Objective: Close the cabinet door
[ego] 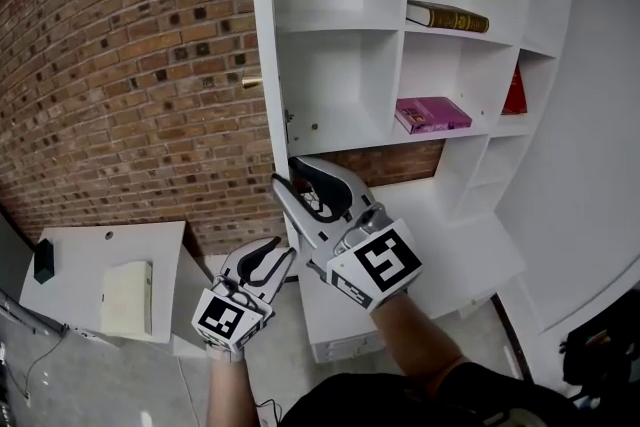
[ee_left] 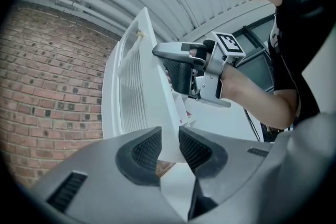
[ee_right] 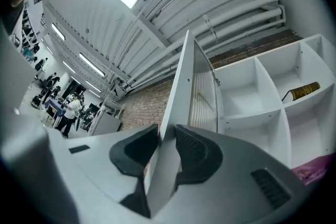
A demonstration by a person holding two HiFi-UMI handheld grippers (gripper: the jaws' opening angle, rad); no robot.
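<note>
The cabinet door [ego: 265, 35] stands swung out from the left side of the white shelf unit [ego: 385, 25], its thin free edge turned toward the person and running down to a lower corner just above the two tools. The right gripper [ego: 287, 170] is clamped on that edge a little above the corner: in the right gripper view its two dark pads [ee_right: 191, 147] sit against opposite faces of the panel. The left gripper [ego: 285, 247] is lower and nearer the person, and in the left gripper view its jaws are likewise closed on the door's bottom corner, one ribbed pad on each side. A brass knob [ego: 250, 82] sticks out of the door's outer face toward the brick wall [ego: 120, 65]. On the inner side, the left column of open compartments faces the door, with a hinge [ego: 289, 116] at its front edge; the right forearm and marker cube lie in front of that column, below the shelves. Further right, a brown book [ego: 447, 16] and a pink book [ego: 432, 113] lie flat inside the middle column, and a red object [ego: 515, 95] stands in the right one, all behind the shelf fronts. To the lower left, well apart from the door, a white table [ego: 70, 255] carries a cream pad [ego: 128, 297] and a small dark object [ego: 43, 260].
</note>
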